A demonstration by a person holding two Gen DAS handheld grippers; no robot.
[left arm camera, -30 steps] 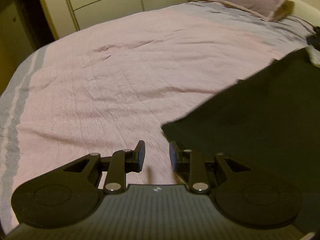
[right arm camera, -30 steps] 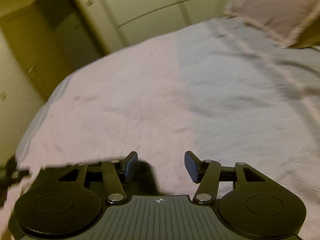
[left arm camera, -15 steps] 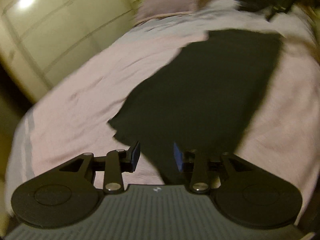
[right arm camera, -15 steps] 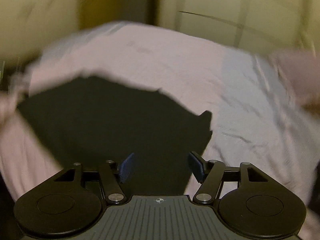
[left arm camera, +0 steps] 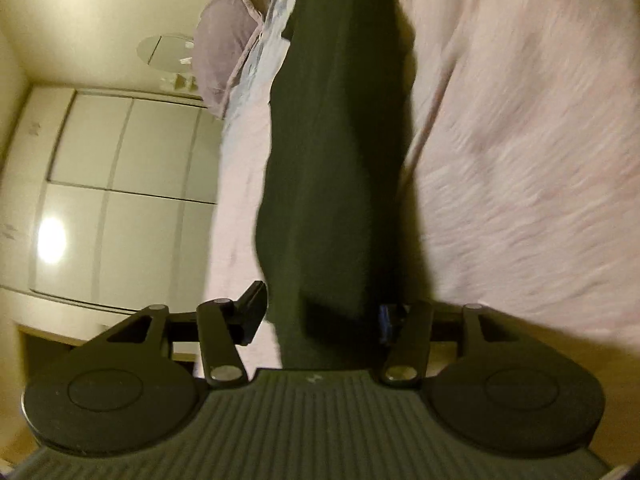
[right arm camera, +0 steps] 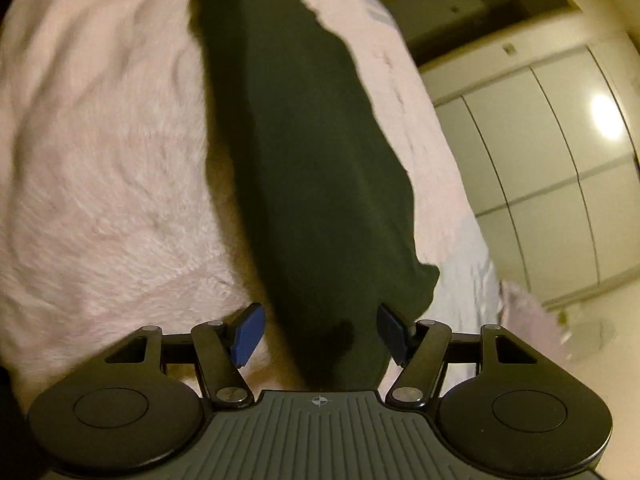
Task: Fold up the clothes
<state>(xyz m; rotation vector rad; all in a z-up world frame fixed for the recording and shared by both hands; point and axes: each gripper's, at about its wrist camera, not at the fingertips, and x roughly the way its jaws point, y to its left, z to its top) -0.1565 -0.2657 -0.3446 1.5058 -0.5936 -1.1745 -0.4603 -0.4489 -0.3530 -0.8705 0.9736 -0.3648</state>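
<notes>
Fingers of the left gripper stand apart with the dark garment running up between them; the right gripper is likewise spread, the same cloth passing through its gap. In both views the garment's long axis runs straight away from the 2 tools, across the pink bedspread toward a pillow, white wardrobe doors beyond
</notes>
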